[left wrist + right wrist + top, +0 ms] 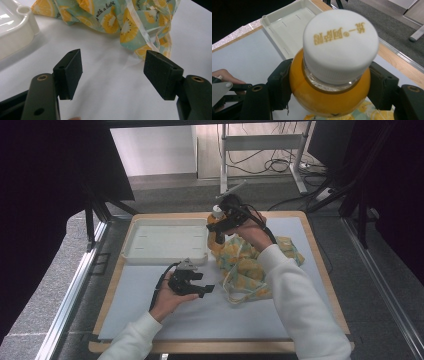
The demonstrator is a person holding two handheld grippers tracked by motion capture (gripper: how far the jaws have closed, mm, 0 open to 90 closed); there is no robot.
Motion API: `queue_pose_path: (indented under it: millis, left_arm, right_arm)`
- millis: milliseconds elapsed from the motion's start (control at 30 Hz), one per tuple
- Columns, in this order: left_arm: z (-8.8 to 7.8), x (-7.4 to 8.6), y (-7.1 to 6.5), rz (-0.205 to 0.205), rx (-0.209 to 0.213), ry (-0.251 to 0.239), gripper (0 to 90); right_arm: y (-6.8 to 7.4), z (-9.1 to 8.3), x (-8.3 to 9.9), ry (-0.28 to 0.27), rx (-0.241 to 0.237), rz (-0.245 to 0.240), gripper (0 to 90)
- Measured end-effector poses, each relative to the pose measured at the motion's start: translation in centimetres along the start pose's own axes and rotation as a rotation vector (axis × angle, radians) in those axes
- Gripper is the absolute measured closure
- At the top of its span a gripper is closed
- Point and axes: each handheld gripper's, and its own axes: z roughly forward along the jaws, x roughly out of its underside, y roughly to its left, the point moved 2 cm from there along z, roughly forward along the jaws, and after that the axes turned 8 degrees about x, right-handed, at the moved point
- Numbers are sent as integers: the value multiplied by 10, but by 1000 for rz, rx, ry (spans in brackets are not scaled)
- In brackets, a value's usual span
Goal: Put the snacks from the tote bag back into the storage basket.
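The desk (150,320), w/ its pale mat, is seen from above; everything sits in its far half. At approx. 11 o'clock the white tray (165,242) is laid flat and open-side up. Nothing is seen in it, so it is judged to be the receiving container. At approx. 1 o'clock the lemon-print drawstring bag (250,265) is slumped and crumpled, cords trailing toward 6 o'clock; its mouth is not clearly made out, so whether anything is left inside cannot be told.

The orange bottle (329,97) w/ a white cap (340,45) is held upright just above the bag's tray-side edge, at roughly 12 o'clock. It is clamped at the shoulder, under the cap, by the right gripper (220,227): fingers (280,85) closed on both sides of the body. The upright hold is probably meant to allow a standing set-down (tray just beside it at 9 o'clock).

The left gripper (202,290) is held low near desk centre, pointed at the bag's edge toward 3 o'clock. Its fingers (71,70) are spread wide w/ nothing between them, prob. ready to pin or lift the fabric.
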Motion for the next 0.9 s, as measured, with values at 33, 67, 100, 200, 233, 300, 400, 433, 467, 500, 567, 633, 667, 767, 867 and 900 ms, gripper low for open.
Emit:
queue_pose_path:
  millis: [33,67,100,200,233,300,400,433,467,500,567,633,667,767,867,900]
  left_arm:
    - [0,0,0,0,1,0,307]
    - [0,0,0,-4,1,0,307]
    - [1,0,0,-5,2,0,306]
    - [1,0,0,-7,5,0,305]
    - [1,0,0,-7,5,0,305]
    - [1,0,0,-7,4,1,306]
    - [0,0,1,-4,4,0,306]
    - [0,0,1,-4,4,1,306]
    - [0,0,1,-4,3,1,305]
    - [0,0,1,-3,3,2,305]
    - [0,0,1,-5,4,1,305]
    - [0,1,2,-9,4,0,305]
    - [0,1,2,-10,4,0,305]
    - [0,1,1,-9,4,2,305]
    - [0,1,1,-10,7,0,305]
    - [0,1,2,-12,7,-3,305]
  right_arm:
    - [1,1,-1,-3,-2,-3,305]
    - [2,3,-2,-1,-3,-1,305]
    - [2,4,-2,-1,-4,-2,305]
    - [5,8,-4,0,-8,-5,305]
    - [6,10,-4,2,-9,-4,305]
    - [7,13,-5,4,-11,-5,304]
    - [8,17,-6,4,-14,-2,305]
    - [8,18,-6,4,-14,-3,305]
    - [9,19,-7,4,-17,-2,305]
    - [9,20,-7,2,-17,-2,304]
    - [10,22,-8,3,-20,-2,304]
    - [12,25,-9,3,-23,-4,304]
    - [13,26,-10,5,-25,-3,304]
    - [16,30,-11,9,-29,-5,305]
    - [18,34,-13,8,-31,-7,304]
    - [19,36,-14,10,-32,-5,305]
